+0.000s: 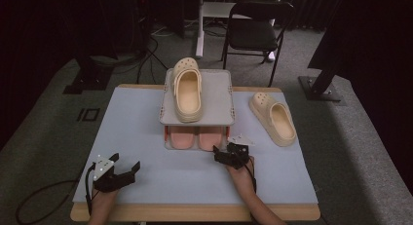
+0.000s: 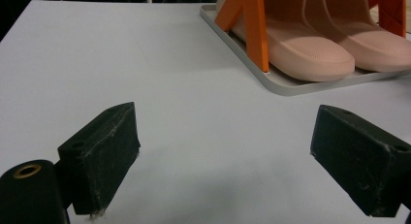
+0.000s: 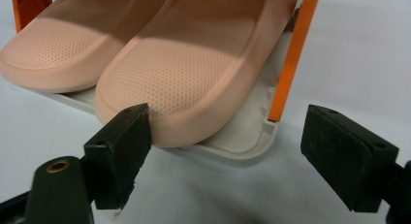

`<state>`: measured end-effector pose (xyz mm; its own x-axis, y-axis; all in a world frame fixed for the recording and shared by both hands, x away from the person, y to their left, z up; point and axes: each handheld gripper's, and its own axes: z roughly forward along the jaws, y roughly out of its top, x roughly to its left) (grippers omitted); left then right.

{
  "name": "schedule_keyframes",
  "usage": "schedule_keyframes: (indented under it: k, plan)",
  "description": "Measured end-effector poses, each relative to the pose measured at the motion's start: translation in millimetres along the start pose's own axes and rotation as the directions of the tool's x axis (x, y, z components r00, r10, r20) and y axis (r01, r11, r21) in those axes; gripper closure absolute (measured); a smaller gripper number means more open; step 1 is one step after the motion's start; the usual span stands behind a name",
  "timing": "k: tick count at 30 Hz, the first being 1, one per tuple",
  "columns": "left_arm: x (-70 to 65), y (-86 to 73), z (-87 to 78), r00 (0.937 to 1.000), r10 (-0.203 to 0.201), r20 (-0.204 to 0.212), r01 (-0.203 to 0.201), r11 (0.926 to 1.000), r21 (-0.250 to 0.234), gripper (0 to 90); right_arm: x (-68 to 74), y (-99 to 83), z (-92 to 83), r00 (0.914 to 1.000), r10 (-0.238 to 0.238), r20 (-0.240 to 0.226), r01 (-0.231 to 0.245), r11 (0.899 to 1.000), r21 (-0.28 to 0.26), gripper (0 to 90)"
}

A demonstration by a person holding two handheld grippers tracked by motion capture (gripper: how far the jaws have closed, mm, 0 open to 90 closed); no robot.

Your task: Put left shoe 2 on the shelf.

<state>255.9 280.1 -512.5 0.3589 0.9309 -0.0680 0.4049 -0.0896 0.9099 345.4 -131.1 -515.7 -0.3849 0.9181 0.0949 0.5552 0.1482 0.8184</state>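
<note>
We're at the two-tier shoe rack (image 1: 216, 96) in the middle of the table (image 1: 146, 132), and everything hangs off it. On its top shelf lies one cream clog (image 1: 187, 88); its twin (image 1: 273, 119) sits on the table to the right of the rack, well apart from it. On the bottom shelf we see a pair of pink slippers (image 1: 196, 137), side by side between the orange posts (image 3: 294, 54).

Our right gripper (image 1: 225, 154) is just in front of the rack's right corner, jaws spread wide. In the right gripper view the right-hand slipper (image 3: 194, 69) is close ahead, its toe next to one jaw, nothing gripped.

Our left gripper (image 1: 125, 169) waits well to the left and in front of the rack, jaws wide apart over bare table, holding nothing.
</note>
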Motion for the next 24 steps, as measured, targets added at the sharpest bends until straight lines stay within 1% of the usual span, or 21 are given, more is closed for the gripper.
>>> schedule_keyframes:
  k: [3,6,9,10,11,12,14,15,17,18,21,22,23,24]
  plan:
    - [1.0,0.1,-0.7,1.0000,0.002,-0.002,-0.002,1.0000,0.000,9.9,0.6,1.4,2.5,0.9998,-0.009,0.016,0.009,1.000,0.003,16.7]
    - [1.3,0.2,-1.0,1.0000,-0.003,-0.003,0.003,1.0000,-0.005,9.9,-0.9,1.2,2.8,1.0000,0.008,0.005,-0.008,1.000,0.004,17.3]
    - [1.2,0.2,-1.0,1.0000,-0.003,-0.002,0.003,1.0000,-0.004,9.9,-2.1,1.5,1.7,0.9998,0.016,-0.009,-0.016,1.000,-0.001,17.6]
    - [1.1,0.2,-1.0,1.0000,-0.003,-0.002,0.003,1.0000,-0.004,9.9,-2.4,1.9,-0.6,0.9996,0.021,-0.020,-0.022,1.000,-0.010,17.7]
    - [0.9,0.2,-1.0,1.0000,-0.002,-0.003,0.002,1.0000,-0.005,9.9,-2.0,2.4,-4.2,0.9994,0.014,-0.032,-0.015,1.000,-0.023,17.6]
    - [1.0,0.1,-0.9,1.0000,-0.002,-0.003,0.002,1.0000,-0.004,9.9,-0.9,2.7,-9.1,0.9993,-0.009,-0.038,0.007,0.999,-0.039,17.6]
    - [1.0,0.1,-0.7,1.0000,-0.003,-0.003,0.003,1.0000,-0.004,9.9,-1.6,2.4,-13.2,0.9985,-0.015,-0.053,0.013,0.999,-0.047,15.6]
    - [0.9,0.1,-0.7,1.0000,-0.003,-0.002,0.003,1.0000,-0.003,9.9,-1.6,2.4,-13.2,0.9985,-0.015,-0.053,0.013,0.999,-0.047,15.6]
    - [0.6,0.3,-0.7,1.0000,-0.002,-0.002,0.002,1.0000,-0.004,9.9,-3.1,2.0,-17.3,0.9965,-0.023,-0.080,0.019,0.998,-0.054,11.8]
    - [0.4,0.3,-0.7,1.0000,-0.002,-0.002,0.002,1.0000,-0.005,10.0,-4.6,1.0,-21.7,0.9949,-0.039,-0.093,0.033,0.998,-0.061,10.3]
    - [0.0,0.1,-0.4,1.0000,-0.001,0.001,0.001,1.0000,-0.002,10.0,-6.6,0.0,-25.8,0.9946,-0.041,-0.095,0.035,0.997,-0.062,10.4]
    - [0.0,0.0,-0.3,1.0000,-0.002,0.002,0.002,1.0000,-0.002,9.9,-10.9,-1.4,-30.0,0.9917,-0.037,-0.123,0.027,0.996,-0.083,10.4]
    - [0.0,0.0,-0.2,1.0000,-0.003,0.002,0.003,1.0000,-0.001,9.9,-10.9,-1.4,-30.0,0.9917,-0.037,-0.123,0.027,0.996,-0.083,10.4]
    - [-0.3,0.2,-0.1,1.0000,-0.002,0.001,0.002,1.0000,-0.001,9.9,-15.4,-2.9,-34.5,0.9866,-0.058,-0.152,0.040,0.992,-0.116,12.9]
